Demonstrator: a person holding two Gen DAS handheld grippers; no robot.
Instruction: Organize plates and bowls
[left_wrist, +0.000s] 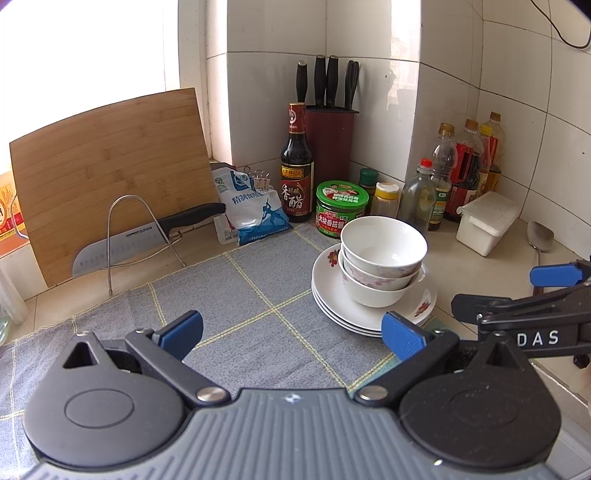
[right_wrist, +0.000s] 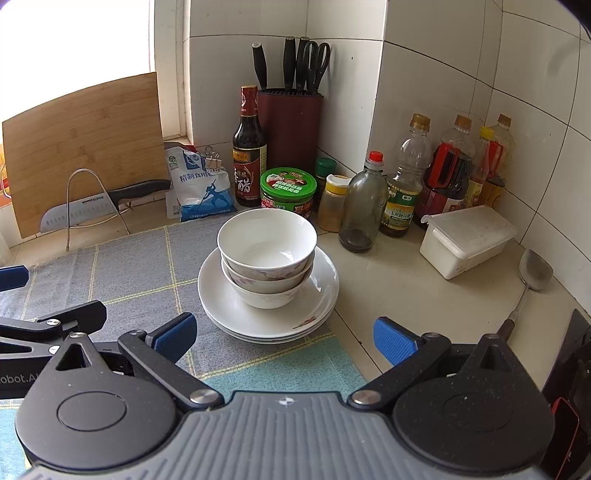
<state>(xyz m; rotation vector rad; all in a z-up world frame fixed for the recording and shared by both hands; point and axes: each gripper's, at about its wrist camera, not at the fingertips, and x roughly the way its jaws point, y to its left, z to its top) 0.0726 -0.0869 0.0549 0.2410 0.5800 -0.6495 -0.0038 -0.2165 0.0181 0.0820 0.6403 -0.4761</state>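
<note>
Three white bowls (left_wrist: 382, 254) (right_wrist: 266, 243) sit nested on a stack of three white plates (left_wrist: 332, 295) (right_wrist: 221, 295) with red flower prints, at the right edge of a grey checked cloth (left_wrist: 229, 295) (right_wrist: 129, 269). My left gripper (left_wrist: 291, 332) is open over the cloth, left of and nearer than the stack, with nothing between its fingers. My right gripper (right_wrist: 284, 336) is open just in front of the stack, apart from it and holding nothing. The right gripper also shows at the right edge of the left wrist view.
Behind the stack stand a green-lidded jar (right_wrist: 288, 192), a vinegar bottle (right_wrist: 249, 147), a knife block (right_wrist: 290, 122) and several oil bottles (right_wrist: 436, 173). A white box (right_wrist: 465, 240) and spatula (right_wrist: 532, 280) lie right. A cutting board (left_wrist: 110, 177), knife rack (left_wrist: 140, 236) and salt bag (left_wrist: 255, 206) are left.
</note>
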